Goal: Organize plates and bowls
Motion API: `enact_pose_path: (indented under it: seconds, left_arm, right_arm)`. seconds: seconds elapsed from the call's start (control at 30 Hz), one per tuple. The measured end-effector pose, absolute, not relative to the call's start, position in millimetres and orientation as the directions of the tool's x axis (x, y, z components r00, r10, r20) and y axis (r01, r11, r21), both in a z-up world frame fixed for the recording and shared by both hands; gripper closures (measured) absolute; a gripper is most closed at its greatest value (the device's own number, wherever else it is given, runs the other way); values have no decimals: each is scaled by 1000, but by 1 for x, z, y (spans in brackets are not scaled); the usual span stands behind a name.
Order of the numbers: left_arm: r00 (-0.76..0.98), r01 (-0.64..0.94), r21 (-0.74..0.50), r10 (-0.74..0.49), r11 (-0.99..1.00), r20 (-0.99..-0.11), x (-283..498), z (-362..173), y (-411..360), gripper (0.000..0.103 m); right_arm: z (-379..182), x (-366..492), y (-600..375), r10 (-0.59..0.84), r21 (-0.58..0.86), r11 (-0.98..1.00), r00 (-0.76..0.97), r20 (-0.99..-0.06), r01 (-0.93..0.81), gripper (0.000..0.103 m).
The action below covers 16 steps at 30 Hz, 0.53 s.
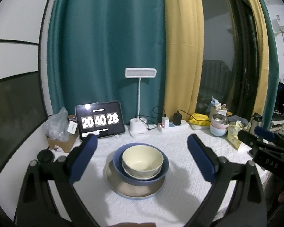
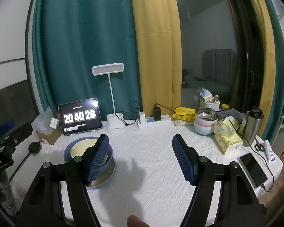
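Between the fingers of the left gripper, as its camera sees them, and slightly ahead of their tips, a cream bowl sits nested inside a blue bowl, and the blue bowl rests on a grey plate with a pale blue rim. This stack stands on the white tablecloth and neither pad touches it. The left gripper's jaws stand wide apart with nothing held. From the right wrist view, the same stack lies to the left of the right gripper, partly hidden behind its left pad; whether that pad touches the bowls cannot be told. The right gripper's jaws are also spread wide, with only bare tablecloth between them. Beyond the left gripper's tips, a tablet showing a clock stands at the back edge of the table, with a white desk lamp just beside it and a power strip further right. To the right of the right gripper lie a tissue box, a phone, and a steel flask. Behind the tissue box stands a stack of small bowls, well apart from both grippers.
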<state>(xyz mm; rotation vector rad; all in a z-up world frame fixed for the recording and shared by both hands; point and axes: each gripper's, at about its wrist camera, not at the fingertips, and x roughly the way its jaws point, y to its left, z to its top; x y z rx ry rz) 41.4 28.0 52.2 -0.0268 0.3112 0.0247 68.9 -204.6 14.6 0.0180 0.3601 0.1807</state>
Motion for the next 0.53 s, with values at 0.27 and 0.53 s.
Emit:
enact_pose_path:
  seconds: [0.27,0.53]
  left_arm:
    - [952,-28,-22,20,999,-306,42,53,29,6]
    - [952,-29,-23,20,999,-306,42,53,29,6]
  right_arm:
    - [15,70,-206,179,51,984,920,-349,-172,30]
    - [14,69,-205,178,52,984,919,-351,-171,30]
